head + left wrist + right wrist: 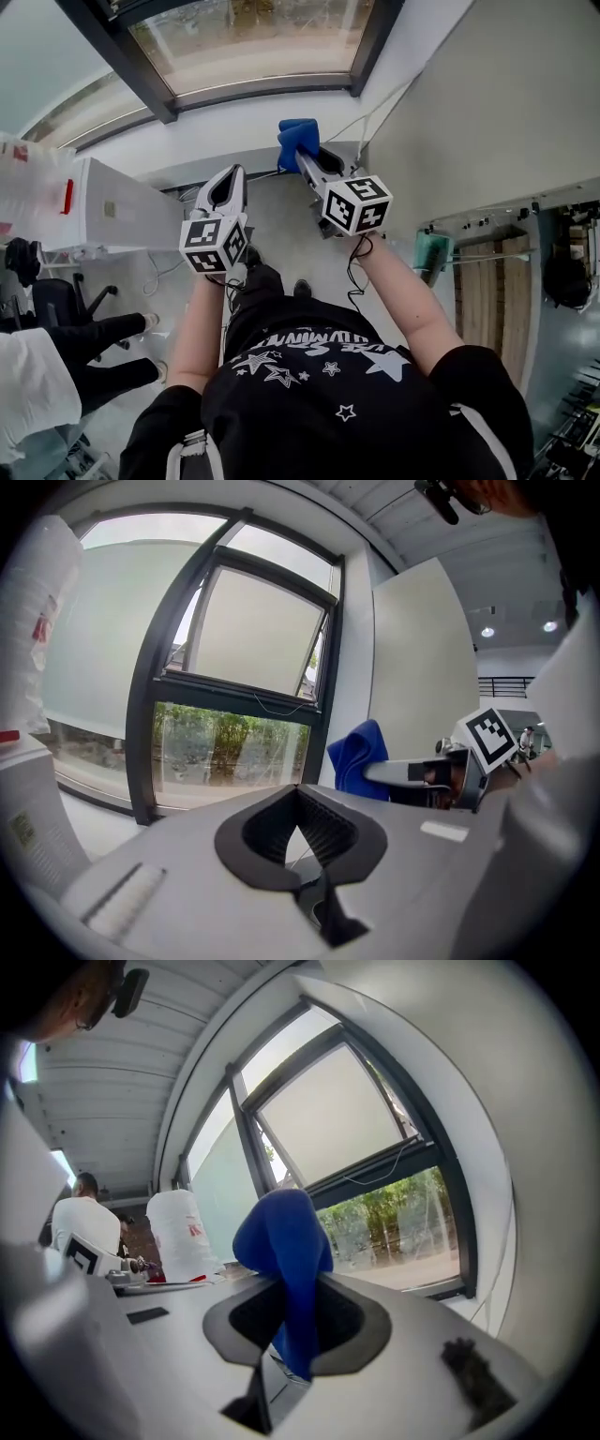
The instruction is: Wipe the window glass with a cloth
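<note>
Step in hand, as judged: the approach, with wiping not yet begun. The right gripper (302,155) has its jaws closed on a blue cloth (294,134), which bunches above the tips and sits at upper centre of the head view, below the dark frame and apart from the window glass (253,37). The left gripper (235,174), at left centre of that view, has its jaws drawn together with nothing between them. It takes no apparent part in the work. The next move would call for the right gripper to go forward and upward until the bunched cloth presses on a pane, then for strokes across it. The loose folds may need flattening by that pressure, and the hard jaw tips should be kept off the glass. The head view alone shows both grippers together, the person's forearms, a white cabinet (112,211) at left and a seated person (56,375) at lower left, but only a steep sliver of the window. The left gripper view alone shows the window in full: a tilted upper sash over a fixed lower pane with greenery behind, and the cloth from the side at right centre. The right gripper view alone shows the tail of the cloth hanging down between the pads, confirming a firm pinch, and a white bag (183,1227) at left centre.
</note>
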Demonstrator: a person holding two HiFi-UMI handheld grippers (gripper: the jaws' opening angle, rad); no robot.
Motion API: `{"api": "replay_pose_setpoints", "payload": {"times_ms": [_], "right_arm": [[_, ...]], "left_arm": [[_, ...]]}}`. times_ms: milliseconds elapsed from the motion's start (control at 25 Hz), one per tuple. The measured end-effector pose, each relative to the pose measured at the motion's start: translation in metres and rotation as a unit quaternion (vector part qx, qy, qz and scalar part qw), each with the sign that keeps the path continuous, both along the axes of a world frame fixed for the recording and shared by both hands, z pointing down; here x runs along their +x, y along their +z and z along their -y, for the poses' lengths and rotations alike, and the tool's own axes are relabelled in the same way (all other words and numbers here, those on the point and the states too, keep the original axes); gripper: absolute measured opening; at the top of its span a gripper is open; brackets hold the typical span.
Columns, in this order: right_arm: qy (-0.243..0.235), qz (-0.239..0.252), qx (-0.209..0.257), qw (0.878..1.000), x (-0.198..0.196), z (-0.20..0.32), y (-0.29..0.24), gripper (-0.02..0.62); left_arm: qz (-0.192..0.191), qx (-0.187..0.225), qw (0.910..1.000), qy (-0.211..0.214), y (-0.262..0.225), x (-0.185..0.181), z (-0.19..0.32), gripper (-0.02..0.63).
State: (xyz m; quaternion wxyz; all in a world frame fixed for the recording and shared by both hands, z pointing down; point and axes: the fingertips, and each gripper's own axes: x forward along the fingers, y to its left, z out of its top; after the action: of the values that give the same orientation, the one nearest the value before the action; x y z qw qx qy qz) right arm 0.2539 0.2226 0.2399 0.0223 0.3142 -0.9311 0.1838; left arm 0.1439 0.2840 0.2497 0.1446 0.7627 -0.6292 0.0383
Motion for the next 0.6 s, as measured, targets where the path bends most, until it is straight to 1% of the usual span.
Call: {"api": "replay_pose_setpoints", "payload": {"times_ms": [120,280,400,600], "right_arm": [[-0.010,0.002,0.000,1.000,0.008,-0.014,-0.001,0.075],[-0.014,0.011,-0.011,1.000,0.016,-0.027,0.002,0.075],[-0.024,0.018,-0.015,0.999,0.014,-0.036,0.001,0.075],[-0.020,0.032,0.000,0.999,0.015,-0.041,-0.015,0.074]], "left_arm": [[-0.005,-0.004,1.0000,-0.007,0.001,0.010,-0.020,0.008],[0.005,-0.004,1.0000,-0.005,-0.002,0.019,-0.038,0.008],[0.008,0.001,0.9999,-0.009,-0.007,0.018,-0.044,0.008],[0.011,0.003,0.9999,-0.006,-0.012,0.021,-0.051,0.008]]}}
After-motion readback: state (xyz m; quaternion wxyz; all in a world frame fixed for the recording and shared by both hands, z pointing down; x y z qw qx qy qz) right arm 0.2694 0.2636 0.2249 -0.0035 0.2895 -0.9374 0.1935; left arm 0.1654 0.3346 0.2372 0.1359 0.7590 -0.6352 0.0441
